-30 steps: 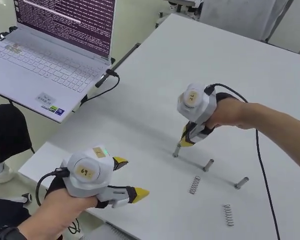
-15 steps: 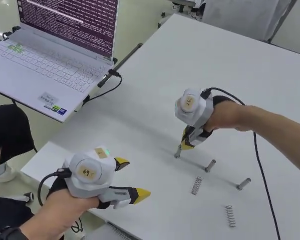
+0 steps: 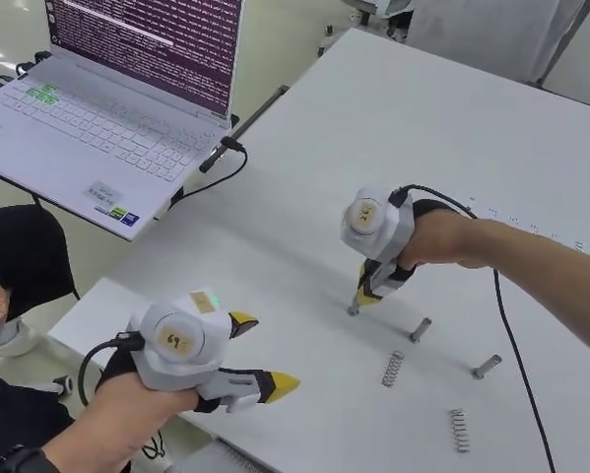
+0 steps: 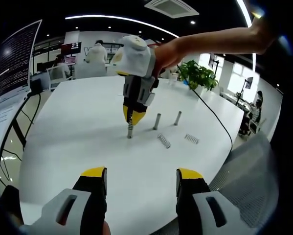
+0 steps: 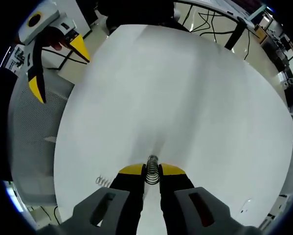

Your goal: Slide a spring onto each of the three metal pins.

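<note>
The right gripper [image 3: 361, 296] is closed on a small coiled steel spring [image 5: 151, 175], which is clamped between the yellow jaw tips. This gripper is pointed down at the white counter [image 3: 304, 177] and is positioned directly over the leftmost pin [image 3: 354, 309], one of three short grey metal pins set in a row. In the right gripper view, the top of this pin is seen at the far end of the spring and in line with it. How far the spring is seated on the pin cannot be told. The middle pin [image 3: 420, 330] and the rightmost pin [image 3: 486, 368] are seen standing upright and bare, apart from each other. Two further springs are laid flat on the counter on the person's side of the row: the first loose spring [image 3: 392, 369] is found near the middle pin, and the second loose spring [image 3: 459, 431] near the rightmost pin. The left gripper [image 3: 265, 353] is held open and empty above the near edge of the counter, well apart from the pins, with its yellow-tipped jaws spread and aimed toward the row. An open silver laptop [image 3: 107, 128] with a lit screen of text is located beyond the left edge of the counter, and a black cable [image 3: 211, 169] is run from its right side.
</note>
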`<action>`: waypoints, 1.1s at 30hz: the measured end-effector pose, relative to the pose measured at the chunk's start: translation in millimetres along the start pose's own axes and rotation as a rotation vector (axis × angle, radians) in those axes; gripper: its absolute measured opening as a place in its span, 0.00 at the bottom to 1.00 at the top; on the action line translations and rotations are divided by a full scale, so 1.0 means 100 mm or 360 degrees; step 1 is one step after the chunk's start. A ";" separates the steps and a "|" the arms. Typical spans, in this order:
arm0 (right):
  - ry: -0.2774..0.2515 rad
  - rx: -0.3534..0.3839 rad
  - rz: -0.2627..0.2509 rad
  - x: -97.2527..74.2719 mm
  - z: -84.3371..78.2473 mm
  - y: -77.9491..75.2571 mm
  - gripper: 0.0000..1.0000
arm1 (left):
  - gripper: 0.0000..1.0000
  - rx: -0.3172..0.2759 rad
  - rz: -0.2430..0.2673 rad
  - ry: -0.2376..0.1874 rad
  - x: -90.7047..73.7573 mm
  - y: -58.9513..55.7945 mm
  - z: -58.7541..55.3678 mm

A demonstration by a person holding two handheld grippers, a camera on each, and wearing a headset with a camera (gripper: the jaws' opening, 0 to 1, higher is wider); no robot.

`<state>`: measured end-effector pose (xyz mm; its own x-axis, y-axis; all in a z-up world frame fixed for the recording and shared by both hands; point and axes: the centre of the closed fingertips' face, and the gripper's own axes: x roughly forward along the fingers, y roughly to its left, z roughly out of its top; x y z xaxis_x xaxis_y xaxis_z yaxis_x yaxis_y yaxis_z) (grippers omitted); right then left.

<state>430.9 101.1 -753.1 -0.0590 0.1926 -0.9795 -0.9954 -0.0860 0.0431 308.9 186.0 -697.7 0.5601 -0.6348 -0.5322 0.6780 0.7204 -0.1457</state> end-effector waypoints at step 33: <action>0.0049 0.0074 -0.0044 0.22 -0.06 -0.07 0.09 | 0.52 0.0007 0.0000 -0.0002 0.00 0.02 0.04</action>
<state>436.5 100.5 -776.3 -0.0300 0.1642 -0.9860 -0.9991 -0.0356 0.0245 311.8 186.0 -694.7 0.5608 -0.6352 -0.5310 0.6800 0.7193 -0.1422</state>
